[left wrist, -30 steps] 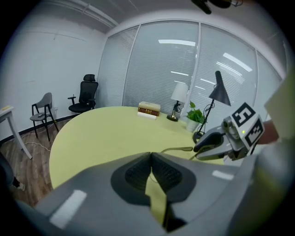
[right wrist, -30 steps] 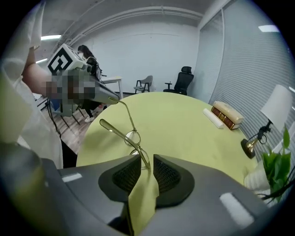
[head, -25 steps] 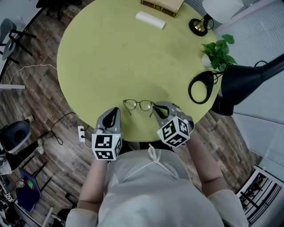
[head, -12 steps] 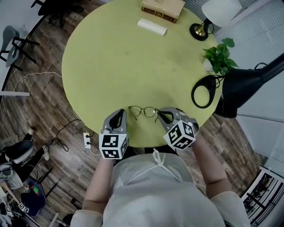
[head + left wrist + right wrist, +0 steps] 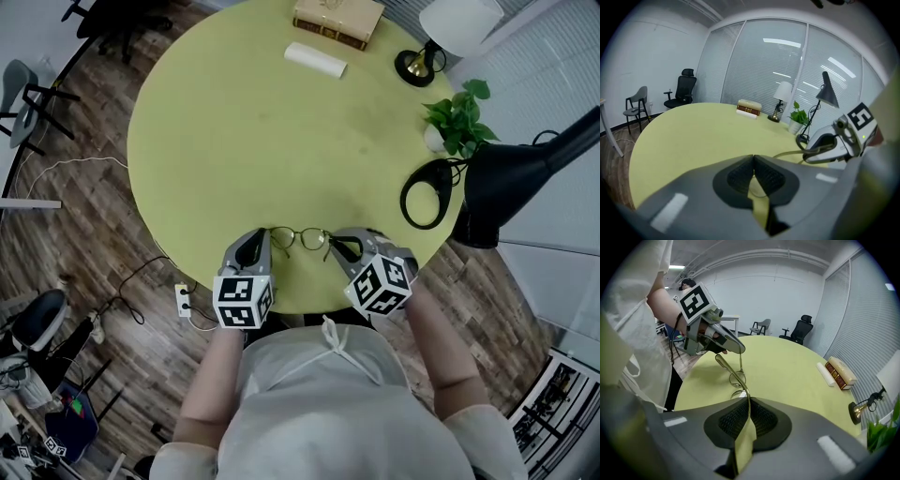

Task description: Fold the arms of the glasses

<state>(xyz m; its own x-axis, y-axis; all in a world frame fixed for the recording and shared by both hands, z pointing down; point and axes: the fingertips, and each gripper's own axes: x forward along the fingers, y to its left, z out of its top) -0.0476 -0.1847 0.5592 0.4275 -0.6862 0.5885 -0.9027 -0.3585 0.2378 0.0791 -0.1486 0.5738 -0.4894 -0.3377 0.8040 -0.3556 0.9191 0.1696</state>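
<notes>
Thin gold wire-rimmed glasses (image 5: pixel 300 237) lie near the front edge of the round yellow-green table (image 5: pixel 225 131). My left gripper (image 5: pixel 260 239) is at their left end, shut on the left arm. My right gripper (image 5: pixel 340 247) is at their right end, shut on the right arm. In the right gripper view that arm (image 5: pixel 733 373) runs out of my right gripper (image 5: pixel 749 405) toward the lenses (image 5: pixel 738 379), and the left gripper (image 5: pixel 735 348) pinches the other arm above them. In the left gripper view the left gripper (image 5: pixel 753 163) has its jaws together.
At the table's far side lie a book (image 5: pixel 337 19) and a white roll (image 5: pixel 315 59). A small lamp (image 5: pixel 420 62), a potted plant (image 5: pixel 456 118) and a black desk lamp (image 5: pixel 511 173) with its ring base (image 5: pixel 425 187) stand along the right edge.
My left gripper has moved right, up to the left end of the glasses, and is now shut on their arm. The right gripper has kept its hold.
</notes>
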